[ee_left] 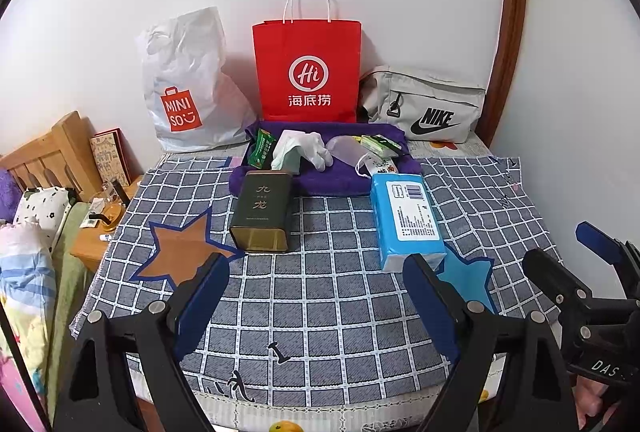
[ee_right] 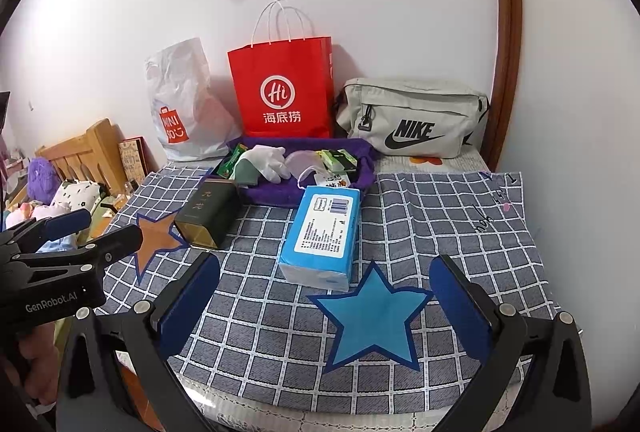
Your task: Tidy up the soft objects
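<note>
A blue tissue pack [ee_left: 408, 220] [ee_right: 322, 236] lies on the checked cloth. A dark tea tin [ee_left: 262, 216] [ee_right: 208, 218] lies to its left. Behind them a purple towel [ee_left: 320, 184] [ee_right: 276, 192] holds a white glove [ee_left: 316, 148] [ee_right: 268, 158], green packets [ee_left: 262, 148] [ee_right: 340, 158] and a face mask [ee_left: 346, 148]. My left gripper [ee_left: 316, 300] is open and empty above the cloth's front. My right gripper [ee_right: 324, 300] is open and empty above the blue star [ee_right: 372, 316]. The right gripper also shows in the left wrist view [ee_left: 580, 256], the left gripper in the right wrist view [ee_right: 104, 232].
A white Miniso bag [ee_left: 188, 84], a red paper bag [ee_left: 308, 68] and a grey Nike pouch [ee_left: 428, 104] stand against the back wall. An orange star [ee_left: 184, 252] marks the cloth's left. A wooden headboard [ee_left: 52, 152] and bedding lie to the left.
</note>
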